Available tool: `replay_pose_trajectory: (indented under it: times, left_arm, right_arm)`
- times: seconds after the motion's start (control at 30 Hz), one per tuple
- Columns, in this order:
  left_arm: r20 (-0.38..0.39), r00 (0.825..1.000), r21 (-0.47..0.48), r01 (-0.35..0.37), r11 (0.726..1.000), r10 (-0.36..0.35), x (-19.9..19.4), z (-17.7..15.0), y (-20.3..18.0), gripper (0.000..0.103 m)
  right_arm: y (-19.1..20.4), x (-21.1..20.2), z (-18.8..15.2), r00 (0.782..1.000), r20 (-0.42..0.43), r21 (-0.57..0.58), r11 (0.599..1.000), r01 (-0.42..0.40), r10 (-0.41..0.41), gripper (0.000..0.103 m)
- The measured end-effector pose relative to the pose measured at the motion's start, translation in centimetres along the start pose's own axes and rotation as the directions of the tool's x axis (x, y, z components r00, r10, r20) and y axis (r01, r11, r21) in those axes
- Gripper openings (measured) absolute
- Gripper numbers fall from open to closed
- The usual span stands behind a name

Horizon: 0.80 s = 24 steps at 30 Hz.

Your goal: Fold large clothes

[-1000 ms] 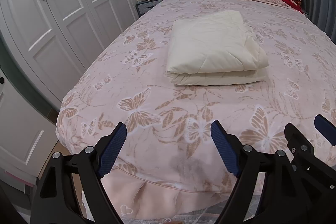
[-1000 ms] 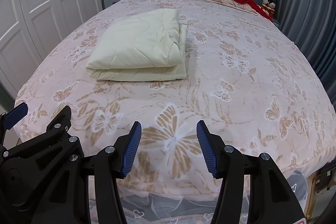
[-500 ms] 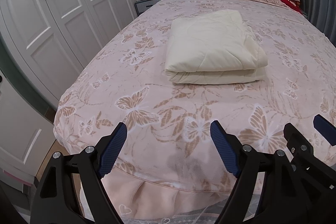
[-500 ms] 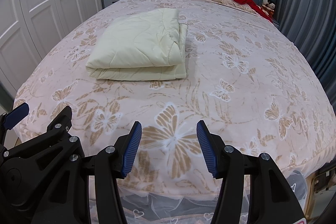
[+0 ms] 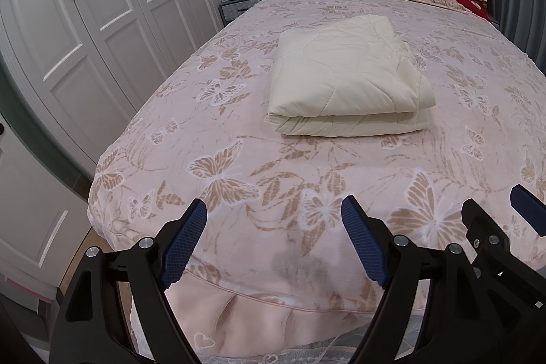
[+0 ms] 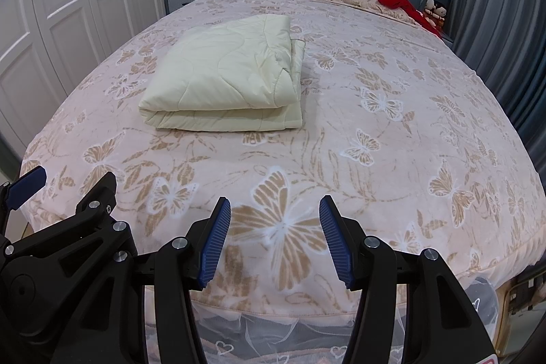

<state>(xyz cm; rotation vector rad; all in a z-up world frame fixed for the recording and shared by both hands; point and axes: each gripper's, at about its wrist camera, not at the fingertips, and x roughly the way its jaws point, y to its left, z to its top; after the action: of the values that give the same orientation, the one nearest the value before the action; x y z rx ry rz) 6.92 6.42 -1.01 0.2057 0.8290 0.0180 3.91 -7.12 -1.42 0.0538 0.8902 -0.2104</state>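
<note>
A folded quilt point(image 5: 348, 84) lies on the bed point(image 5: 239, 166). Left gripper point(image 5: 274, 239) and right gripper point(image 6: 274, 237) hang over the bed's foot, both gaping and empty.

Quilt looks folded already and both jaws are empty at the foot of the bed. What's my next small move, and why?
Probably none on the quilt: it lies as a neat folded stack in mid-bed, edges roughly aligned. The left gripper and right gripper stand open and empty over the bedspread, well short of the quilt. I'd ease both back and end, or reach forward only if another fold is wanted.
</note>
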Motion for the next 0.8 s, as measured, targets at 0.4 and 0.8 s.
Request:
replay_pose_trajectory:
  times: [0.4, 0.8]
  left_arm:
    - [-0.009, 1.0, -0.002, 0.009, 1.0, -0.009, 0.4, 0.1, 0.7, 0.081]
    - [-0.029, 1.0, -0.011, -0.001, 1.0, 0.001, 1.2, 0.1, 1.6, 0.095]
  right_arm:
    - [-0.9, 0.3, -0.3, 1.0, 0.014, 0.033, 0.999, 0.02, -0.02, 0.06]
    - [-1.4, 0.9, -0.4, 1.0, 0.004, 0.062, 0.998, 0.015, -0.016, 0.075]
